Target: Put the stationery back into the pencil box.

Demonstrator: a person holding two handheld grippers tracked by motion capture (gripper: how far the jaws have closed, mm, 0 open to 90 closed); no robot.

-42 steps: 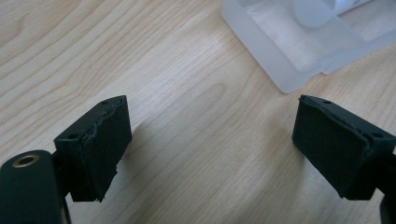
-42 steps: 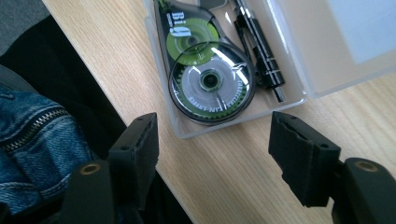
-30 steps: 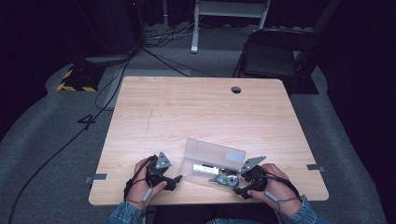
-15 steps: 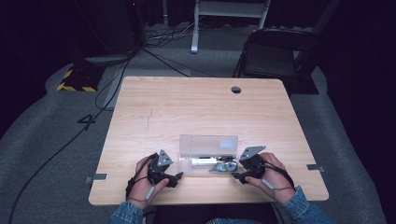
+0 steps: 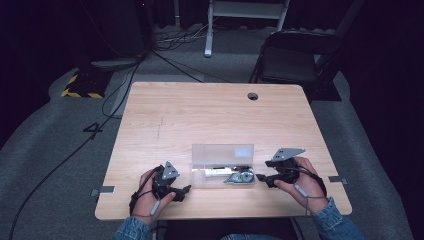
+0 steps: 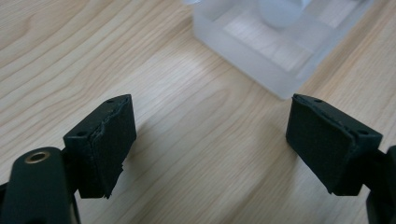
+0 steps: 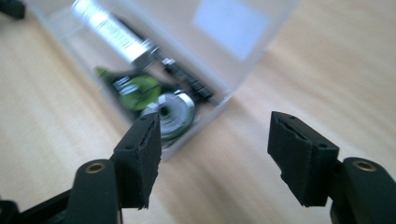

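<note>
Clear plastic box (image 5: 223,165) sitting near front edge of pale wood-grain bench (image 5: 210,115), lid being stood upright, blank white label (image 7: 231,22) on it. Silver tube print too blurry. Left claw (image 5: 186,191) released but closing slightly; right claw (image 5: 260,178) released, opening, both flanking box.

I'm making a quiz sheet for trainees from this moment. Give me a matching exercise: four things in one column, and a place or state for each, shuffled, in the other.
Things:
1. clear plastic box
2. left gripper
3. right gripper
4. round hole

Places or states:
A. near the table's far edge
B. beside the box's right end, jaws open and holding nothing
C. lid raised, a silver tube and small parts inside
D. beside the box's left end, jaws open over bare wood

Pairs: 1-C, 2-D, 3-B, 4-A
</note>
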